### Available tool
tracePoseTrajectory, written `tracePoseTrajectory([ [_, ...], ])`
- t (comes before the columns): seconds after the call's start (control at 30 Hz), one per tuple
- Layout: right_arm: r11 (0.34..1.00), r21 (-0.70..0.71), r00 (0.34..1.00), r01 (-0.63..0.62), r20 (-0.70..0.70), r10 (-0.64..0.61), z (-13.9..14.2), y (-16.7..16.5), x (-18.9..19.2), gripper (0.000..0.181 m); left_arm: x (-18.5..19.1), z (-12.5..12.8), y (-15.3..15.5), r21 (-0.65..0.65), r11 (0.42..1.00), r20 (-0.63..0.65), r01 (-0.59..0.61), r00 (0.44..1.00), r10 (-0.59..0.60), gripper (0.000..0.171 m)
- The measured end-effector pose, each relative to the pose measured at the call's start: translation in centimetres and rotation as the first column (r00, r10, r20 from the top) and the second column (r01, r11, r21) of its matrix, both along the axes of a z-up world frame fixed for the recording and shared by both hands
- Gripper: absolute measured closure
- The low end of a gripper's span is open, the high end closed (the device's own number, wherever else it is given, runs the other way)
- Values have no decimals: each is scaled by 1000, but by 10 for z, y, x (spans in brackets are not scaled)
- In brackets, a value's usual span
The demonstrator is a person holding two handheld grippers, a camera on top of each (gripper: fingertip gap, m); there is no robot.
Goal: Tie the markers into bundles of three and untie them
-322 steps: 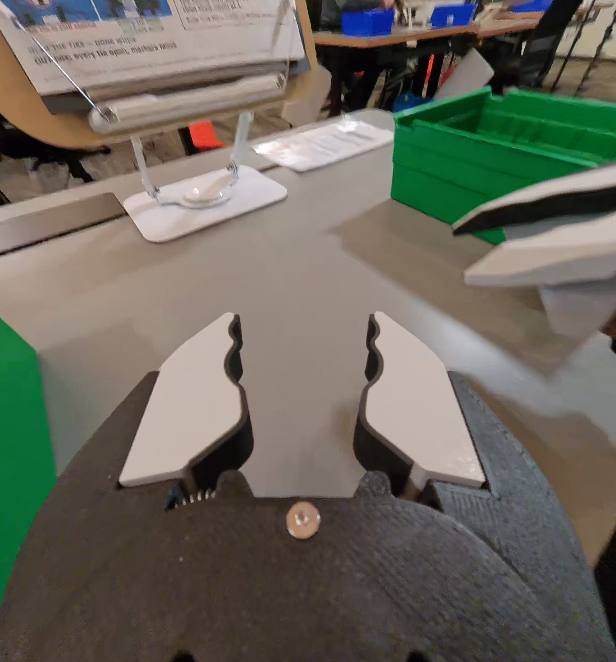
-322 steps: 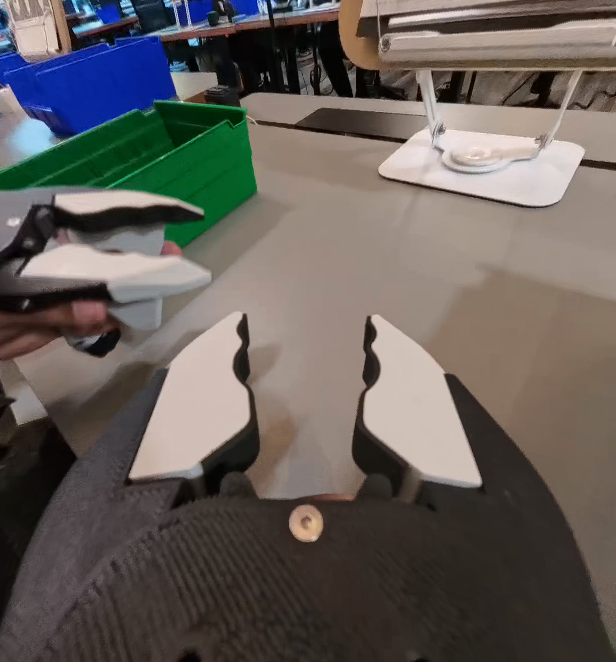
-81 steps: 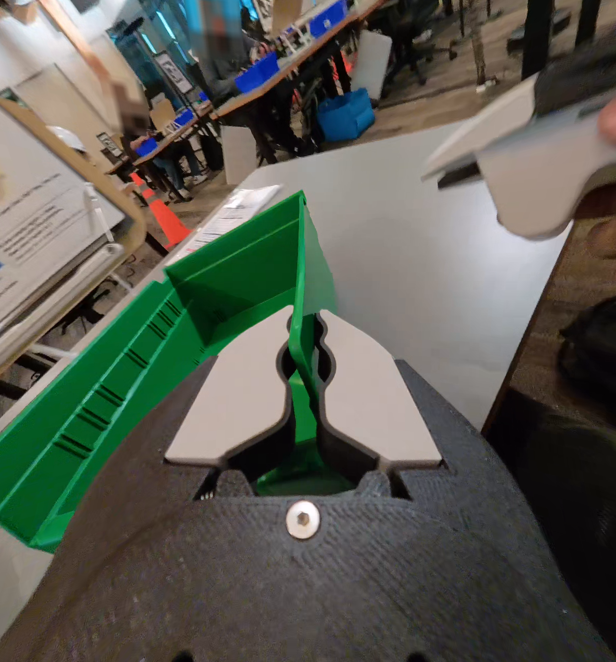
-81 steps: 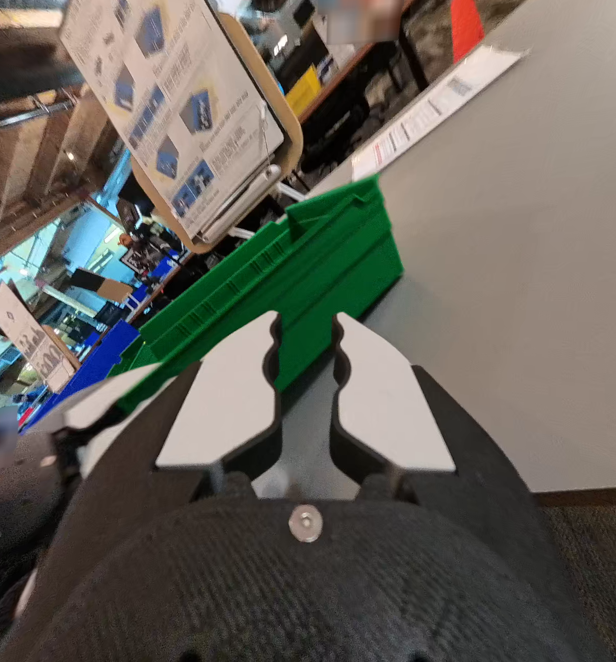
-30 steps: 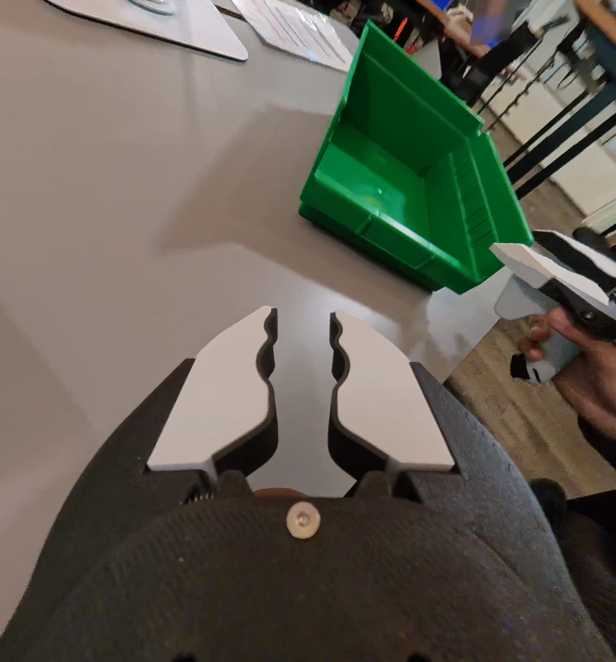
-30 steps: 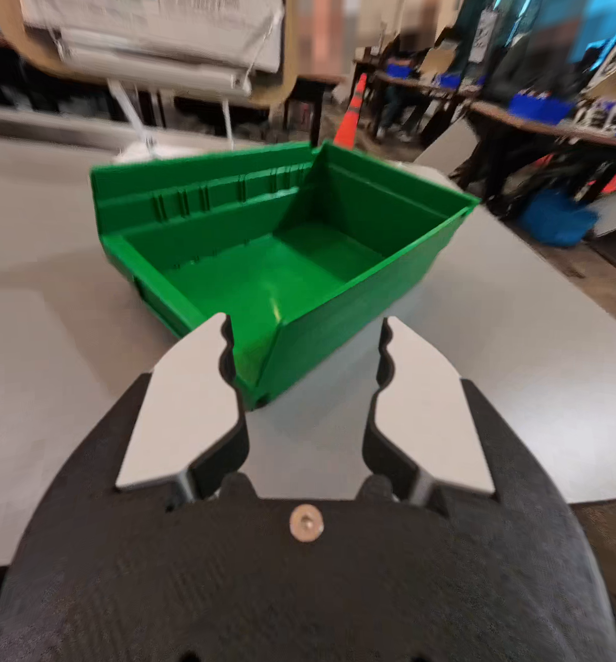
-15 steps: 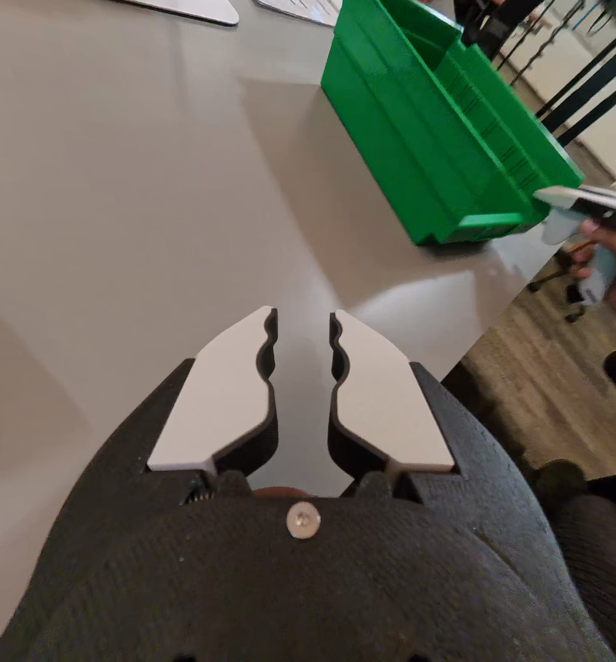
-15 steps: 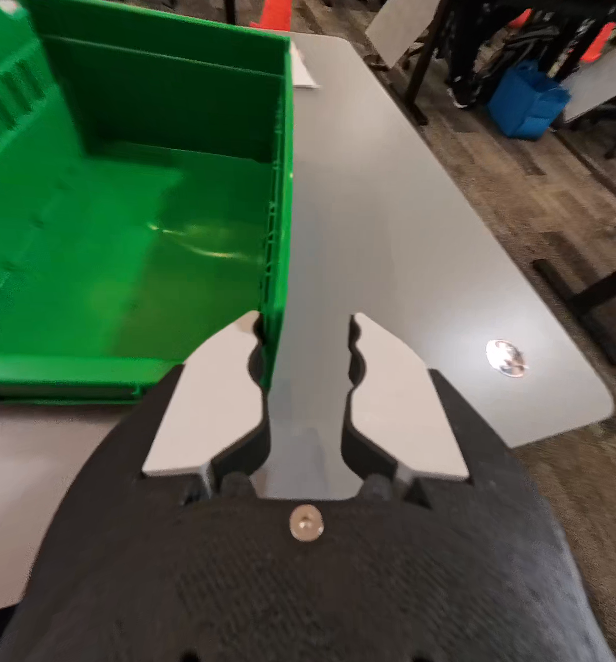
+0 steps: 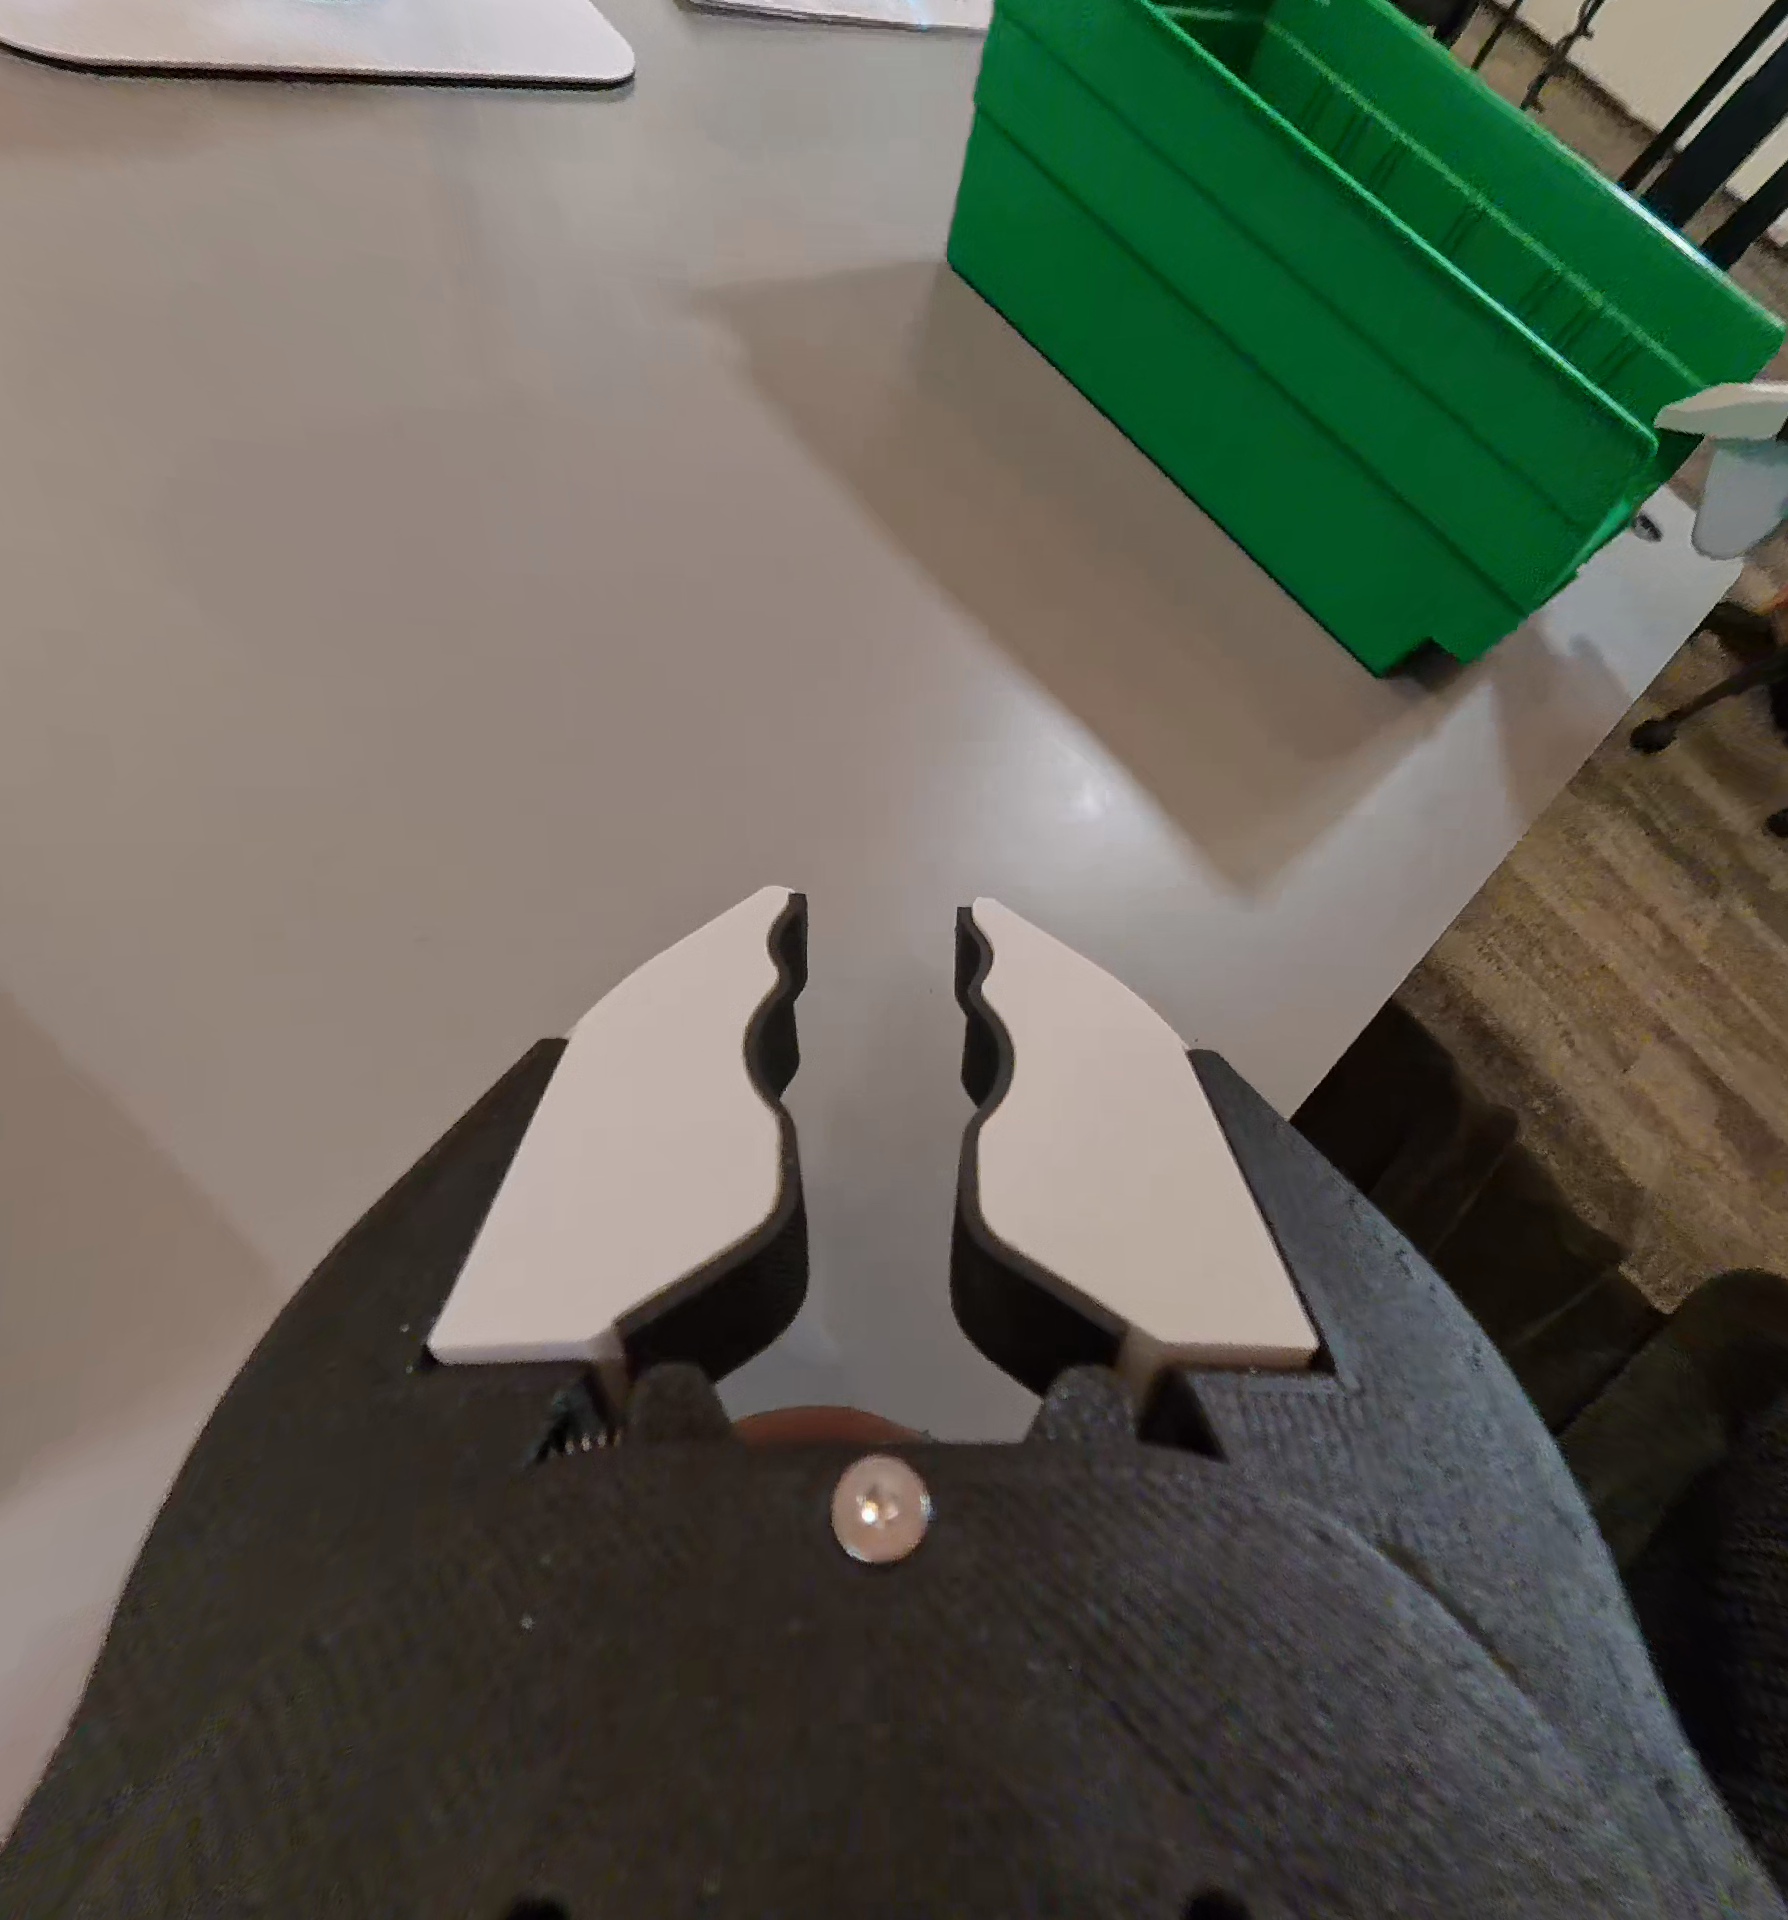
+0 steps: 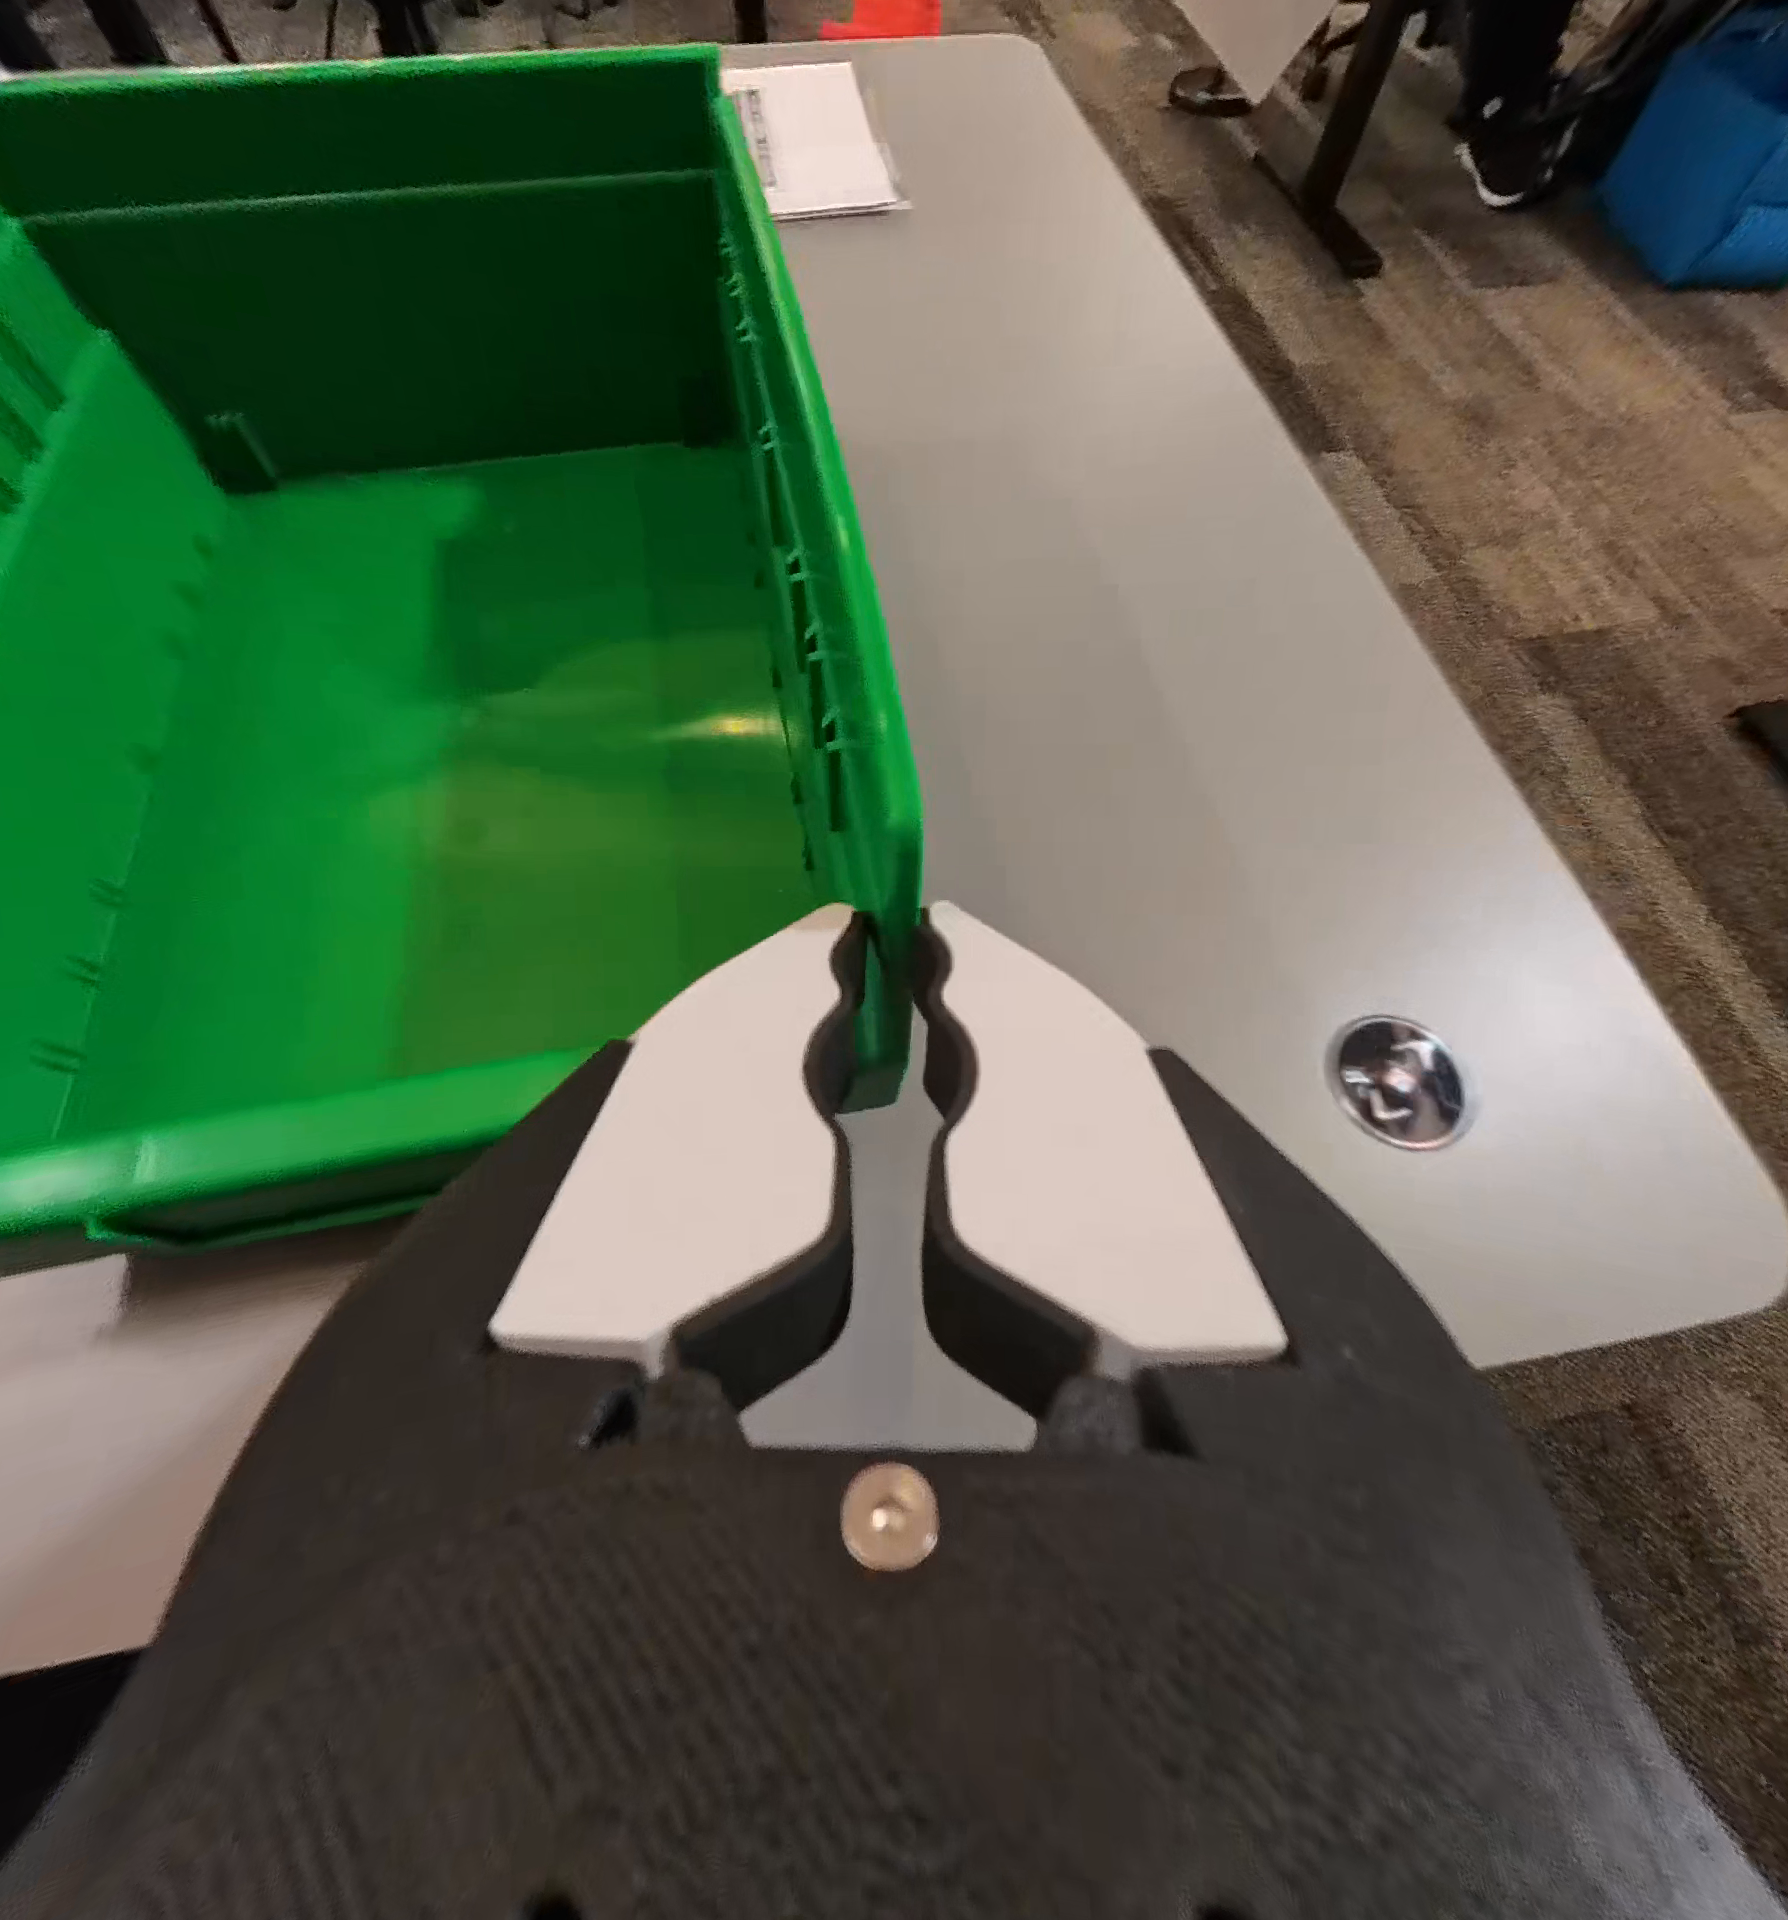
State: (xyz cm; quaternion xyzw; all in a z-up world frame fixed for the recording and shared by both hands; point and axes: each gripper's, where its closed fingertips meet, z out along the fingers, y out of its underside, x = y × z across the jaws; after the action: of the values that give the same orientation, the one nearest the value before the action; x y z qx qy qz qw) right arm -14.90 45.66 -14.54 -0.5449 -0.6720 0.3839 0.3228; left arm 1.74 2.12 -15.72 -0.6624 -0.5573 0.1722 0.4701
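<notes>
An empty green plastic bin (image 10: 433,790) stands on a grey table (image 10: 1129,644) near its front right corner. My right gripper (image 10: 888,920) is shut on the bin's right side wall, close to the bin's front corner. In the left wrist view the bin (image 9: 1274,353) is at the upper right, and the right gripper (image 9: 1700,416) shows at its far corner with a hand behind it. My left gripper (image 9: 882,906) is open and empty, hovering over bare table (image 9: 402,520) well to the left of the bin.
A white stand base (image 9: 298,36) lies at the table's far side. A paper sheet (image 10: 828,135) lies behind the bin. A round metal grommet (image 10: 1401,1081) is set in the table near its right edge. A blue bag (image 10: 1742,156) sits on the carpet beyond. About 45 cm separates my left fingertips from my right.
My right gripper has closed on the bin's right wall, which it straddled open half a second ago. My left gripper, which held the bin 2.7 s ago, stays open and clear of it.
</notes>
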Motion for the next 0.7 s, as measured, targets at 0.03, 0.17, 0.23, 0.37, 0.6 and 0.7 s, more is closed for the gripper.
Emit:
tracePoseTrajectory([
  [0.03,1000,5,1000,13,-3,-13,0,6,-2,172,-1,1,-1,18,1000,1,-7,1000,7,144],
  [0.17,998,-15,998,56,-7,-57,0,21,-5,172,-4,4,-7,65,998,2,-28,1000,28,144],
  [0.23,998,-3,998,58,-13,-58,0,23,-6,171,-5,4,-9,58,998,-1,-32,999,32,144],
  [0.37,997,22,997,75,-38,-74,0,26,-10,170,-6,2,-10,3,1000,-5,-30,1000,30,143],
  [0.6,995,-28,995,93,-32,-94,0,25,-13,170,-7,-2,-12,-74,997,-9,-23,1000,22,143],
  [0.7,995,-37,995,98,-28,-99,-1,26,-13,170,-7,-2,-12,-64,998,-10,-22,1000,22,143],
])
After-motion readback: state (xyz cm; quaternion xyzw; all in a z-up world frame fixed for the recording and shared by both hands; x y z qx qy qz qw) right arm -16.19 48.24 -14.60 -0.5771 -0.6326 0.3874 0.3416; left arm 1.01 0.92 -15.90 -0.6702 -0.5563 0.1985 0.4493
